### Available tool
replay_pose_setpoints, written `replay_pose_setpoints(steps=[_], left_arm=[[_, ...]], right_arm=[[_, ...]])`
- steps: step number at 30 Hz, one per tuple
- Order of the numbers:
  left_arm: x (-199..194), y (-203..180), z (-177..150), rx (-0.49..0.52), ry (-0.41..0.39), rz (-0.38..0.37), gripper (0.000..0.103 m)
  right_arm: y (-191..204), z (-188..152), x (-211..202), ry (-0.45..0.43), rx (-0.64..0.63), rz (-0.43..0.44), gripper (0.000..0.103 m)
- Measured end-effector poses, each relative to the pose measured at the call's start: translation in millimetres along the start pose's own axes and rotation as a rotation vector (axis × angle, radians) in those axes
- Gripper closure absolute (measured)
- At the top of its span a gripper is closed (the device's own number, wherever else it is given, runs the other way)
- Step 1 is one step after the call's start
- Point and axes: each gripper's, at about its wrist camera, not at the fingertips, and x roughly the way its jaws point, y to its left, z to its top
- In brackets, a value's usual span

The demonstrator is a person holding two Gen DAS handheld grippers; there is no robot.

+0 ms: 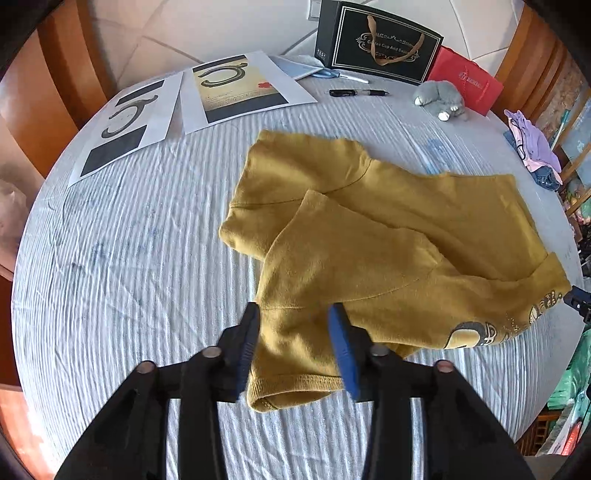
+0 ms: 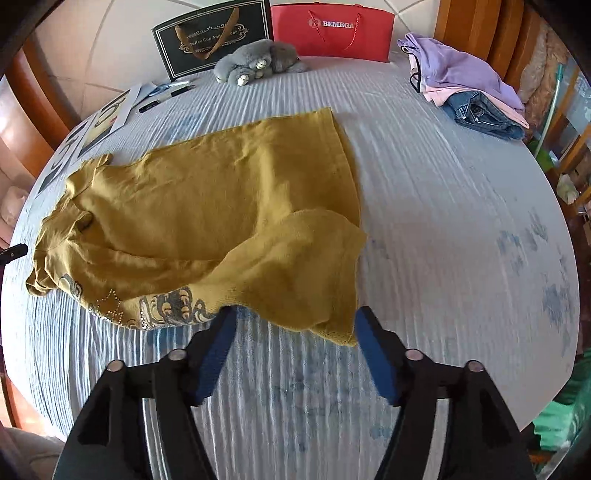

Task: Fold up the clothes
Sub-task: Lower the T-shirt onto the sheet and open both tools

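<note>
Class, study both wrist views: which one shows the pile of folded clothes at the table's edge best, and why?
The right wrist view. There the pile of folded clothes sits in full: a lilac top, a pink layer, and jeans beneath. The left wrist view shows the same pile only small and squeezed at the right rim, its layers hard to separate.

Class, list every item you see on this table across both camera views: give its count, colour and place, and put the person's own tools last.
shirt: one, mustard yellow, mid-table, partly folded
tablecloth: one, white, ribbed
printed sheets: two, far left
pens: two, by the black bag
black gift bag: one, far edge
red gift bag: one, far edge
plush toy: one, grey, before the bags
folded clothes: one pile, lilac, pink, denim, far right
left gripper: open, sleeve between its jaws
right gripper: open, at the hem
</note>
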Motion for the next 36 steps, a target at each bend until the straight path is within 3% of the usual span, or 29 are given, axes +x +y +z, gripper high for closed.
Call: replay_pose_setpoints(steps=[1,6,11,12,13,14,16,18,22,24,25,26,32,33,35,36], left_arm=[[0.4,0.6,3.5,-0.001,-0.011,0.0,0.048],[17.9,1.5,27.6,-0.004,-0.013,0.012,0.048],[40.9,-10.2,23.4,0.009,0.049,0.028,0.049],[42.8,-12.6,18.9,0.018,0.058,0.04,0.06],[44.6,-15.1,14.4,0.027,0.067,0.053,0.086],[46.5,-17.5,10.0,0.036,0.076,0.065,0.094],[43.0,-18.7,2.7,0.036,0.073,0.07,0.098],[31.5,-16.8,-1.1,0.024,0.05,0.066,0.098],[-4.7,-10.9,0.5,0.002,-0.016,0.056,0.099],[-25.9,-6.3,-1.1,-0.008,-0.048,0.054,0.099],[-36.6,-3.7,-3.5,-0.007,-0.068,0.076,0.099],[-47.6,-1.0,-7.5,-0.003,-0.083,0.094,0.099],[-57.3,21.0,-33.1,-0.035,-0.051,0.102,0.099],[-52.7,23.2,-34.2,-0.056,-0.041,0.079,0.096],[-43.7,26.6,-35.5,-0.104,-0.034,0.033,0.083],[-40.1,26.7,-36.4,-0.118,-0.04,0.015,0.068]], right_arm=[[-1.5,0.9,-6.9,-0.015,0.005,0.006,0.025],[-13.9,8.8,-30.3,-0.065,0.049,-0.014,0.025],[-36.1,9.2,-26.4,-0.048,0.095,-0.051,0.026],[-39.6,7.9,-24.4,-0.042,0.097,-0.049,0.027],[-41.5,6.2,-21.0,-0.029,0.092,-0.05,0.028],[-43.5,4.5,-17.6,-0.016,0.087,-0.051,0.028],[-42.5,-0.2,-6.7,0.029,0.05,-0.039,0.028],[-37.8,-4.1,4.5,0.051,0.011,-0.04,0.025],[-45.1,9.4,5.1,0.01,0.079,0.024,0.024],[-47.1,21.8,-0.5,-0.015,0.094,0.048,0.031],[-46.5,28.1,-2.6,-0.024,0.088,0.052,0.043],[-45.8,34.0,-2.8,-0.026,0.075,0.053,0.048],[-40.1,56.7,16.6,-0.001,0.051,0.07,0.047],[-40.1,57.7,19.6,0.003,0.057,0.078,0.045],[-40.2,59.2,25.1,0.01,0.067,0.092,0.029],[-40.6,59.5,27.0,0.013,0.067,0.092,0.027]])
